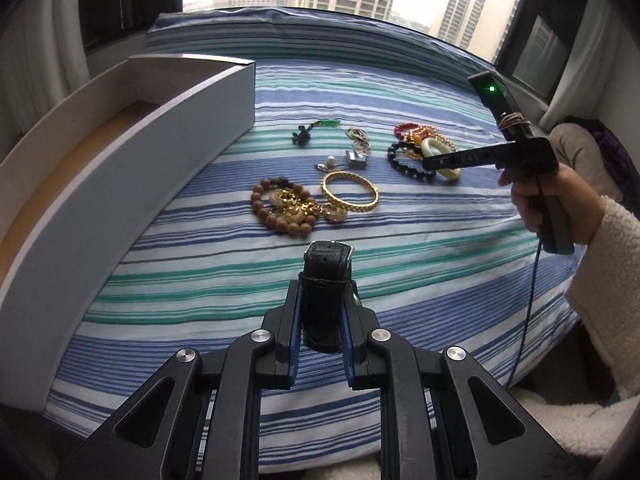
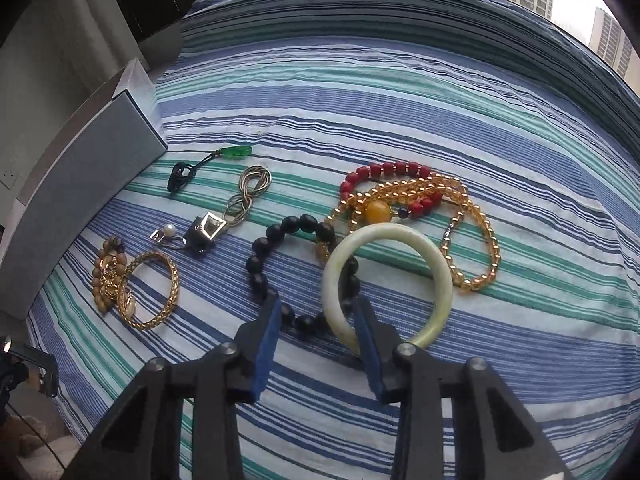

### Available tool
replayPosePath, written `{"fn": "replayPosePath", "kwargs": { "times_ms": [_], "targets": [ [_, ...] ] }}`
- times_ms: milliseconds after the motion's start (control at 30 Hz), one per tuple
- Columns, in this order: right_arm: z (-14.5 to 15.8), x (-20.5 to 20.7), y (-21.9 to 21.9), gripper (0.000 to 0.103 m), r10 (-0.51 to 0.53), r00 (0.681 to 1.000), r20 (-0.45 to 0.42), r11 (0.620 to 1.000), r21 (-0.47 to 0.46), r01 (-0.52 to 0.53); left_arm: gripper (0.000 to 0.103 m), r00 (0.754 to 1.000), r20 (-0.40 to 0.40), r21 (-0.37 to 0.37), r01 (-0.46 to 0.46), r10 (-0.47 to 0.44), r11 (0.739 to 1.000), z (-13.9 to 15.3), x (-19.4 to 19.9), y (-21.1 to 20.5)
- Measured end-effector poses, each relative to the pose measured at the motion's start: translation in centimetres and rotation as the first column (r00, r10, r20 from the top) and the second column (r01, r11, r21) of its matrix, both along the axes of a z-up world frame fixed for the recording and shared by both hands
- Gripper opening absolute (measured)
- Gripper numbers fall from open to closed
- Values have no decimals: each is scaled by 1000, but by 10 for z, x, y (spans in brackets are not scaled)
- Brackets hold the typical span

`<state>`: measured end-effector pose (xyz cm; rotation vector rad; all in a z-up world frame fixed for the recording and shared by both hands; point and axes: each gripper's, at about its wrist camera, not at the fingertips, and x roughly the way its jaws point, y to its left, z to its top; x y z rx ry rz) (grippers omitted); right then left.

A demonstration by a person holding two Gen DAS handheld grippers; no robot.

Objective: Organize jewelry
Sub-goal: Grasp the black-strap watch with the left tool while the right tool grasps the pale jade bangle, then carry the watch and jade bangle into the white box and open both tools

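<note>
White box: open-topped, set at the left edge of the bed, on the blue, green and white striped cover.

Left hand-held gripper: jaws nearly shut, pads clamped on both sides of a black watch strap. The strap stands upright between the pads, its buckle end uppermost, clear of the cover.

Jewelry on the cover, left to right:
- Brown bead bracelet, with gold ornaments piled inside its ring.
- Gold bangle, just beside the brown beads, touching the gold ornaments.
- Green pendant on a dark cord, farther back.
- Silver chain of linked rings, with a square piece and a pearl item near its lower end.
- Black bead bracelet.
- Pale green bangle, lying over part of the black beads.
- Red bead bracelet and amber bead strand, overlapping behind the pale bangle.

Right hand-held gripper: held by a hand in a fleece sleeve. Jaws partly open, nothing gripped. The fingertips straddle the near arc of the black beads; one finger sits inside the pale green bangle.
</note>
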<state>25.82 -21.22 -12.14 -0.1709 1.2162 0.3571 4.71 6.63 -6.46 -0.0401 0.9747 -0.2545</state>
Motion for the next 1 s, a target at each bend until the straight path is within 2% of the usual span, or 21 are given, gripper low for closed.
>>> {"fn": "replayPosePath", "kwargs": {
  "times_ms": [67,200,333,433,500,600,767,900,1000],
  "targets": [
    [-6,4,7,15,12,1000,5,998,-68,-12,16,1000,-5,-4,-14,14,1000,-1,-1,6],
    [-2,9,2,11,-33,999,-14,998,-51,32,16,999,-1,-16,-47,47,999,5,-6,20],
    [24,1,-9,11,-83,996,-29,992,89,86,16,995,14,-43,-97,98,994,25,-11,44],
    [55,-12,6,11,-64,998,-1,985,162,63,16,987,40,-65,-155,158,986,52,-12,72],
    [82,-23,30,11,-18,999,29,976,215,11,16,975,62,-73,-207,212,976,73,-9,96],
    [127,-37,85,11,84,992,99,951,289,-109,16,940,105,-41,-323,325,946,102,-4,136],
    [184,-48,205,11,282,938,201,880,335,-336,16,849,131,33,-519,511,854,123,10,197],
    [192,-55,301,11,419,881,222,836,284,-469,16,781,109,91,-624,615,776,114,19,226],
    [180,-60,362,11,502,837,217,816,201,-542,16,749,58,93,-663,660,743,99,28,243]
  ]
}}
